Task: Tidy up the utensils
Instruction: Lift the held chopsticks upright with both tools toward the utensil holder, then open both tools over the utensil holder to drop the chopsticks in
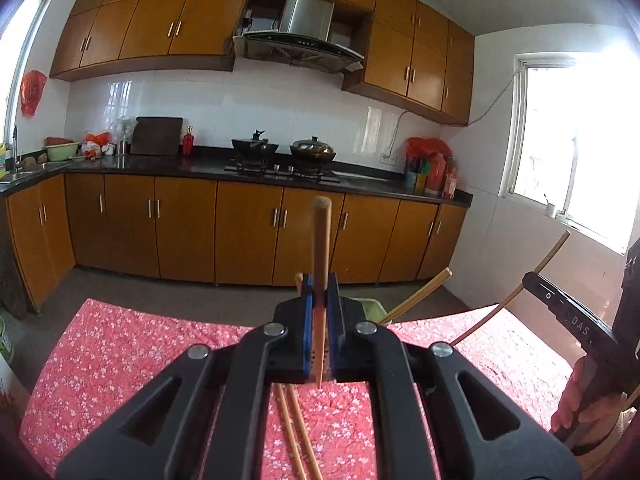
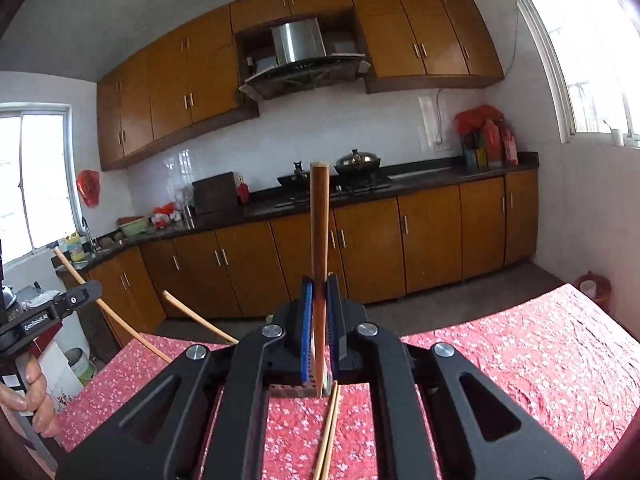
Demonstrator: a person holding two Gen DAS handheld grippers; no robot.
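My left gripper (image 1: 320, 285) is shut on a wooden chopstick (image 1: 321, 240) that stands upright between its blue pads, above a table with a red floral cloth (image 1: 120, 352). Two more chopsticks (image 1: 296, 432) lie on the cloth below it. Behind the fingers shows a green container (image 1: 372, 305), and a chopstick (image 1: 420, 292) leans out over it. My right gripper (image 2: 318, 285) is shut on another upright wooden chopstick (image 2: 320, 220), with a pair of chopsticks (image 2: 330, 432) lying beneath. Each gripper, held by a hand, appears at the edge of the other's view: the right gripper (image 1: 568, 316) and the left gripper (image 2: 52, 312).
Beyond the table's far edge is bare floor, then brown kitchen cabinets (image 1: 248, 232) under a dark counter with two woks (image 1: 312, 150) on the stove. A pink bin (image 2: 592, 288) stands on the floor at the right. Windows (image 1: 576, 140) light both sides.
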